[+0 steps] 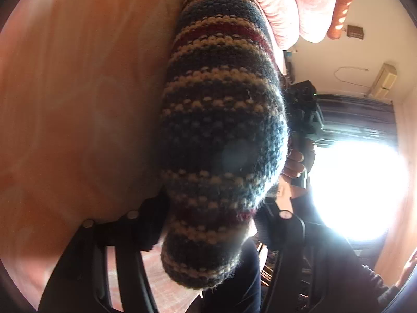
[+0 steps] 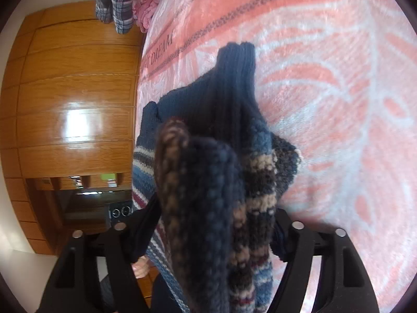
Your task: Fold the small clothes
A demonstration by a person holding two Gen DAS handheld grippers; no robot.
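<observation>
A small knit sweater (image 1: 221, 109) with navy, cream, blue and dark red stripes hangs bunched in front of the left wrist camera. My left gripper (image 1: 211, 224) is shut on it, one black finger (image 1: 148, 224) pressing in from each side. The right wrist view shows the same sweater (image 2: 208, 182) lifted off the bed, its navy ribbed end (image 2: 237, 60) pointing away. My right gripper (image 2: 208, 229) is shut on that gathered knit. Seen from the left wrist, the right gripper's body (image 1: 305, 114) and a hand (image 1: 294, 164) sit just behind the sweater.
A pink and white patterned blanket (image 2: 325, 104) covers the bed under the sweater. Pink pillows (image 1: 292, 5) lie at the bed's far end. Plaid and pink clothes (image 2: 117, 2) hang over the bed edge beside a wooden wardrobe (image 2: 75, 99). A bright window (image 1: 359, 187) glares behind.
</observation>
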